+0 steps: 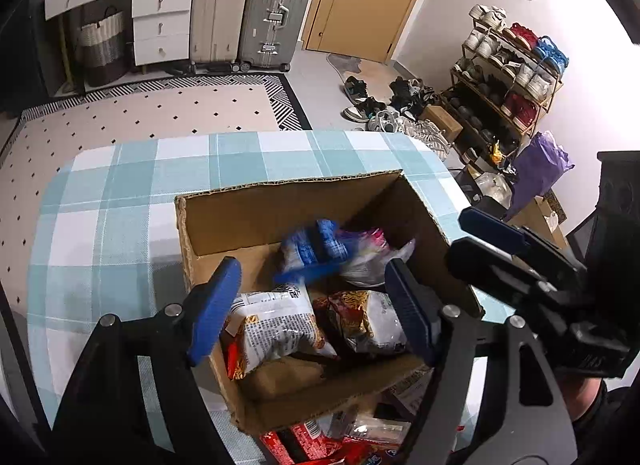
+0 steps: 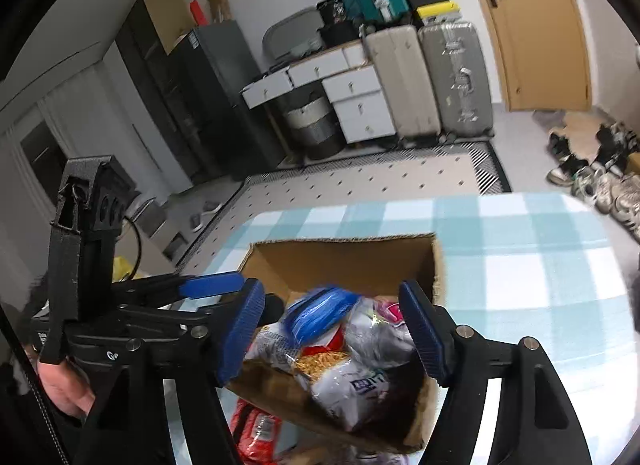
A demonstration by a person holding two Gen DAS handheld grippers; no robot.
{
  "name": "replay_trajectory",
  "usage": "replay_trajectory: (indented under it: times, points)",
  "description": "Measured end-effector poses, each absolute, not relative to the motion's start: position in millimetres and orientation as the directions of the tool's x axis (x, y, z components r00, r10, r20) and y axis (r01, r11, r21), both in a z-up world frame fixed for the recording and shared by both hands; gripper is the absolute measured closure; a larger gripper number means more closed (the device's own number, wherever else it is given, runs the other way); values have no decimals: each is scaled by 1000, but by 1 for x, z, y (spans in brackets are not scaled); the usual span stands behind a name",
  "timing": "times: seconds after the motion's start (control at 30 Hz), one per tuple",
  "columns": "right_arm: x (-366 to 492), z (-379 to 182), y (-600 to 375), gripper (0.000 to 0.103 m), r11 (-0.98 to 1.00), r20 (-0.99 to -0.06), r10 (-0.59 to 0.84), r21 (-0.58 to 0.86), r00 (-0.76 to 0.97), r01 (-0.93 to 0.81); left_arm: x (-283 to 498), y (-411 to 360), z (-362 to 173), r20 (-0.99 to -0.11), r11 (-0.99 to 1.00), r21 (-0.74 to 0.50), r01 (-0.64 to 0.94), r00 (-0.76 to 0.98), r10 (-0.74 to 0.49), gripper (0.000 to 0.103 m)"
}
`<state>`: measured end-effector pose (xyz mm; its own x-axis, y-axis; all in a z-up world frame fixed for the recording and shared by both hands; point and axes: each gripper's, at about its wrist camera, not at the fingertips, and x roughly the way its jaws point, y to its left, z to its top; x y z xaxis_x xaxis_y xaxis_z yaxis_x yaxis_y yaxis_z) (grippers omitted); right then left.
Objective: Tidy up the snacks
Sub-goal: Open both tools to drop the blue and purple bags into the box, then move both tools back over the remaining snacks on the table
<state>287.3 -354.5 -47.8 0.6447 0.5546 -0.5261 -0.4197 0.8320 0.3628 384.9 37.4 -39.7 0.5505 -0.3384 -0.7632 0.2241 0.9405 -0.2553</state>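
An open cardboard box (image 1: 280, 205) stands on the checked tablecloth (image 1: 120, 205) and holds several snack packets. A blurred blue and white packet (image 1: 314, 253) is in the air just above the packets, touched by neither gripper. My left gripper (image 1: 312, 309) is open over the box's near half, above silver noodle packets (image 1: 276, 329). My right gripper (image 2: 332, 337) is open over the same box (image 2: 352, 261), with the blue packet (image 2: 320, 315) between its fingers but not gripped. The right gripper also shows in the left wrist view (image 1: 492, 229).
Red snack packets (image 1: 320, 441) lie on the table in front of the box, also seen in the right wrist view (image 2: 256, 433). Beyond the table are a dotted rug (image 1: 160, 105), suitcases (image 1: 252, 9), a drawer unit (image 1: 160, 25) and a shoe rack (image 1: 508, 73).
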Motion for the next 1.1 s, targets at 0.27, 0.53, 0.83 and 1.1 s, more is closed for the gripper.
replay_trajectory:
  times: [0.27,0.53,0.83,1.1]
  points:
    - [267,-33,-375,32,824,-483,562,400,671,-402,359,42,-23,-751,947,-237,217,578,-321,29]
    - [224,-16,-376,31,821,-452,566,386,689,-421,314,46,-2,-736,953,-219,210,606,-303,24]
    - [163,-18,-373,28,837,-465,547,322,696,-443,253,46,12,-713,959,-185,214,642,-281,23]
    - [118,-16,-376,27,841,-462,542,282,702,-463,208,45,18,-697,964,-159,213,667,-262,22]
